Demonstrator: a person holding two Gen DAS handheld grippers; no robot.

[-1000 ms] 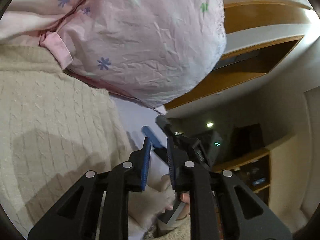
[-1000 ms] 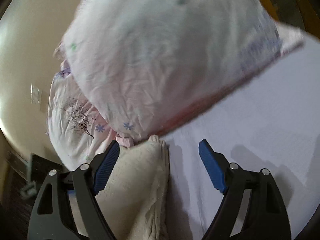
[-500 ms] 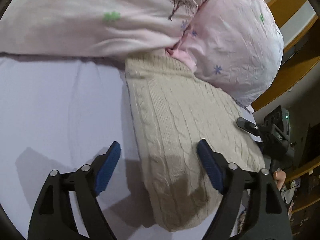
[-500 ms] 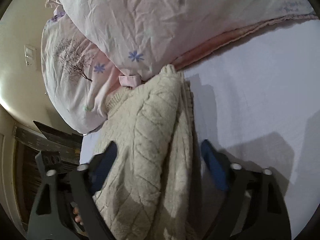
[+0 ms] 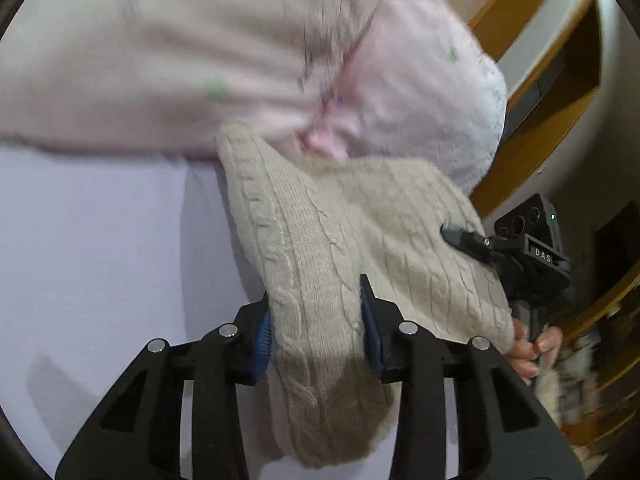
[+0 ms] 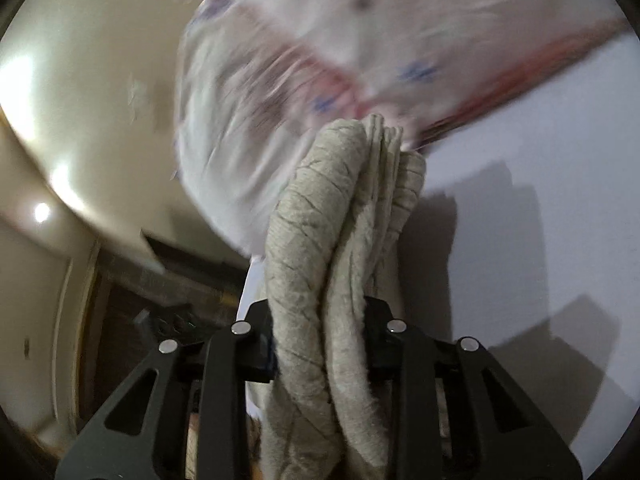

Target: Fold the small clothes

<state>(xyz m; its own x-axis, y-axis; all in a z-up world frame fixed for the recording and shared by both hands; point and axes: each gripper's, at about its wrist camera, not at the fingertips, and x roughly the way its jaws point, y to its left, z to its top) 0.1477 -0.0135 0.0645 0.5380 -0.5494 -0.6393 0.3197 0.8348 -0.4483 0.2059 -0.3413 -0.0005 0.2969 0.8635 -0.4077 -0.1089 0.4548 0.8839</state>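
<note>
Both grippers clamped on folded cream cable-knit sweater [image 5: 320, 248], above pale lilac bed sheet [image 5: 100, 240].
Left gripper [image 5: 316, 320] and right gripper [image 6: 320, 336]: fingers partly closed, pinching thick knit layers beside pink floral pillow [image 5: 420, 92].

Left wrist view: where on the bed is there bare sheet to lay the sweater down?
Bare sheet lies left of the sweater, bordered above by the pink pillows. The right side is crowded: the right gripper and pillow edge.

Two close wrist views, shared sweater [image 5: 340, 240].
</note>
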